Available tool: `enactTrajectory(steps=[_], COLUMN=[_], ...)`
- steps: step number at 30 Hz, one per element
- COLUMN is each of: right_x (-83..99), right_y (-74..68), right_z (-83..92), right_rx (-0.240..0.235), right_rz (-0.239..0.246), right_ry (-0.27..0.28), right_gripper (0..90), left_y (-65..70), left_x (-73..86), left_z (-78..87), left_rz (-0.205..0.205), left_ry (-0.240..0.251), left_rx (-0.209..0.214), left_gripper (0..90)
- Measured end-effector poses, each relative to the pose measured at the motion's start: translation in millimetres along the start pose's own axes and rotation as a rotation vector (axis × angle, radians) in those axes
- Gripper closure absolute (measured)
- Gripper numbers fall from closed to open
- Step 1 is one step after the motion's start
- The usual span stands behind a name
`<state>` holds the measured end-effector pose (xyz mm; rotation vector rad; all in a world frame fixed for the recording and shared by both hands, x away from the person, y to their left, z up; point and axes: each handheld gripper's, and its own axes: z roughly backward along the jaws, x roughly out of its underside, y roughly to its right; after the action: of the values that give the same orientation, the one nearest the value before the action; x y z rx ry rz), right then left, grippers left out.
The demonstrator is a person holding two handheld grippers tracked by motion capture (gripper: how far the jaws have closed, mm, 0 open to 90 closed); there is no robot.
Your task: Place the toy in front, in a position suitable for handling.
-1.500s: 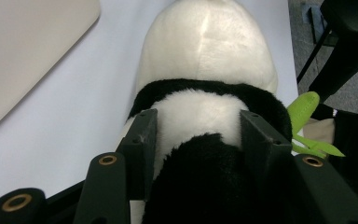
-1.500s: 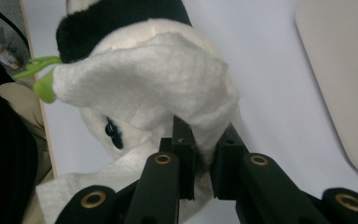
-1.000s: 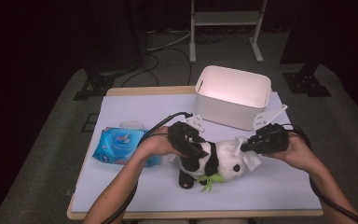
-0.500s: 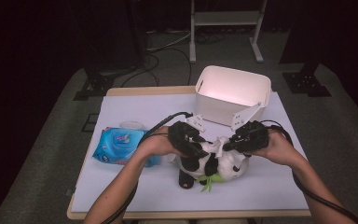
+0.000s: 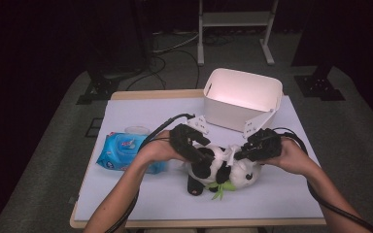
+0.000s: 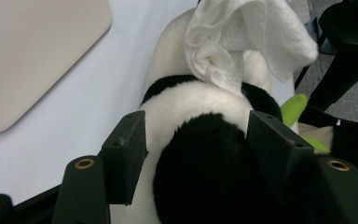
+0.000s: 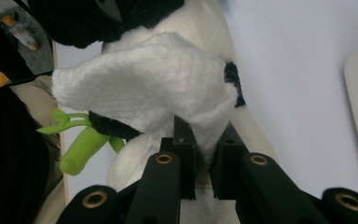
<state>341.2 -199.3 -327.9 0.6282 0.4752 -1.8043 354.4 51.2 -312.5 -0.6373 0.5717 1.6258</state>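
A black-and-white panda plush (image 5: 212,165) lies on the white table cover, a green bamboo sprig (image 5: 222,189) at its front. My left gripper (image 5: 201,155) straddles the panda's black part (image 6: 200,158). Its jaws have just been opening, and the fur still fills the gap and touches both pads. My right gripper (image 5: 240,154) is shut on a crumpled white wipe (image 7: 140,84) and holds it against the panda's head. The left gripper view has the same wipe (image 6: 247,37) just beyond the left gripper (image 6: 196,126). The right gripper's (image 7: 204,135) jaws stand nearly together on the wipe's edge.
A white bin (image 5: 243,99) stands at the back right of the table (image 5: 150,116), just behind both grippers. A blue pack of wipes (image 5: 124,150) lies at the left by my left forearm. Cables trail from both grippers. Dark floor and stands surround the table.
My right gripper has carried the wipe leftward from beside the panda onto its head. My left gripper has stayed on the panda's body.
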Motion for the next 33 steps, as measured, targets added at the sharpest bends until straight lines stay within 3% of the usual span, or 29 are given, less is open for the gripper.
enactTrajectory(steps=[3,10,15,21,33], right_x=[4.2,9.6,15.9,23.0,-1.3], right_y=[0.6,0.5,-0.6,-2.1,-8.6], right_z=[1.5,6.6,11.6,16.6,10.2], right_rx=[-0.001,0.009,0.024,0.03,0.009], right_rz=[-0.009,-0.013,-0.03,-0.032,0.015], right_ry=[0.005,-0.005,-0.007,-0.006,0.019], right_gripper=[81.7,81.7,81.7,81.7,81.9], left_y=[0.9,0.2,-1.0,0.0,0.1], left_x=[3.0,9.7,17.0,18.8,22.2], left_z=[9.5,20.5,18.0,4.3,2.7], left_rz=[0.003,0.019,0.036,0.036,0.03], left_ry=[0.029,0.045,0.035,0.049,0.033], left_rx=[-0.002,0.004,0.026,0.084,0.085], left_gripper=[36.9,36.4,35.3,35.5,37.4])
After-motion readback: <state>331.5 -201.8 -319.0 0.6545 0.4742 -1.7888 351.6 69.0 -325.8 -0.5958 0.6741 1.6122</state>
